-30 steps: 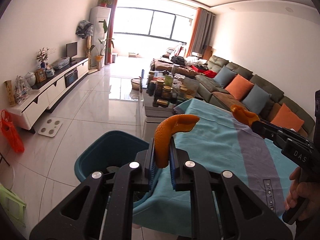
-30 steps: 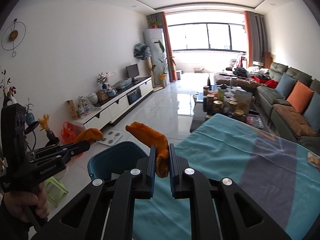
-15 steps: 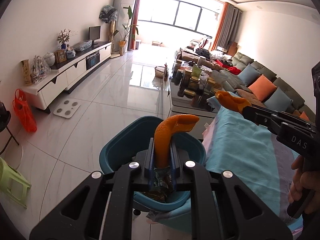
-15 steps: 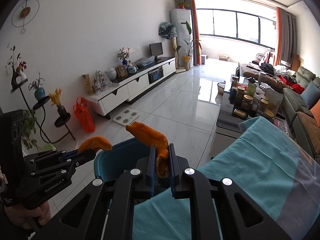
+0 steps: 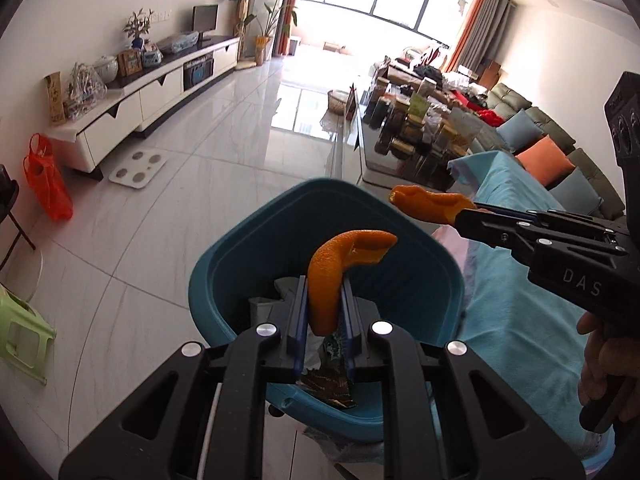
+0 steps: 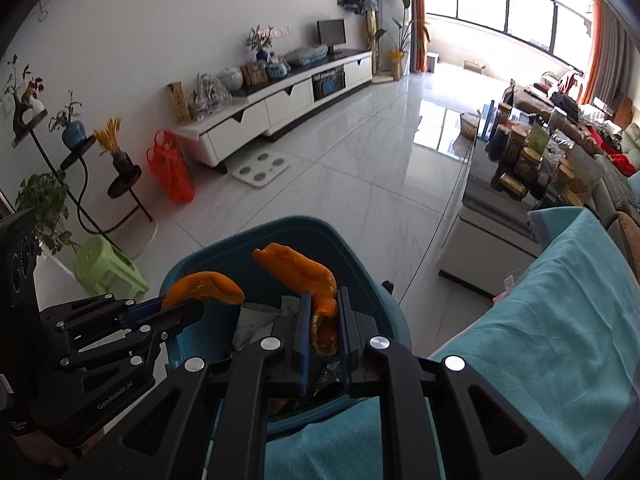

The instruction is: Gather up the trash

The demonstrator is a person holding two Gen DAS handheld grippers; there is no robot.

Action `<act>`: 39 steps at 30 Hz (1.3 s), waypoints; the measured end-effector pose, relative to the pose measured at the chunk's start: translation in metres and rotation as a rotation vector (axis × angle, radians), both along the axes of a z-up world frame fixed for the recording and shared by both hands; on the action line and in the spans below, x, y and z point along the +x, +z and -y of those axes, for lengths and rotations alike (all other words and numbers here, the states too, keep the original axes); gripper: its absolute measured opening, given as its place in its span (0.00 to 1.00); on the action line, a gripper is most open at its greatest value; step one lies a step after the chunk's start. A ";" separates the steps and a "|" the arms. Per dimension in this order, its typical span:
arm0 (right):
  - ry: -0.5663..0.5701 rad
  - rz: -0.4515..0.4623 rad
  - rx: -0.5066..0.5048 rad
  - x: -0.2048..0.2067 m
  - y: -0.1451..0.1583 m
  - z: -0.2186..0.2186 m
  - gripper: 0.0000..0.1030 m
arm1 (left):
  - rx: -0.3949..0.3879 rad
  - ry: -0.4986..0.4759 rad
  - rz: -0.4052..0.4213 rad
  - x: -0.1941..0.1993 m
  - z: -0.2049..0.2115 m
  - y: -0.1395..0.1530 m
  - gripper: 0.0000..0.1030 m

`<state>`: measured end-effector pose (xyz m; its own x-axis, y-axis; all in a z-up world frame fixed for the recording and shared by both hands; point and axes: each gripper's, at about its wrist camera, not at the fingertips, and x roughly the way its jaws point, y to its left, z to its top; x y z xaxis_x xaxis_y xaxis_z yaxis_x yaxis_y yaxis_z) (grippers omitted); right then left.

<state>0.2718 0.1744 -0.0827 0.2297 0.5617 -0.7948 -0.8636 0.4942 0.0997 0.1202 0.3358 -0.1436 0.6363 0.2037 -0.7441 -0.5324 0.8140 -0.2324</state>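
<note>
We've got both over the teal bin (image 5: 224, 280) at lower centre: left gripper (image 5: 323, 312) pinching one orange peel (image 5: 340, 264), right gripper (image 6: 320, 316) pinching another peel (image 6: 298, 266).

Both tongs, left (image 5: 325, 300) and right (image 6: 320, 308), clamped, angled downward.
</note>
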 end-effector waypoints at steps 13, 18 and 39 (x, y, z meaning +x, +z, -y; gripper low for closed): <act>0.023 -0.023 -0.102 0.002 -0.027 -0.028 0.13 | 0.004 0.007 -0.083 0.032 -0.003 -0.039 0.23; 0.013 -0.027 -0.072 0.002 -0.023 -0.025 0.19 | 0.024 0.025 -0.069 0.031 -0.005 -0.033 0.34; -0.220 0.212 0.159 0.012 0.055 0.097 0.83 | 0.158 -0.018 0.162 0.014 0.052 0.069 0.95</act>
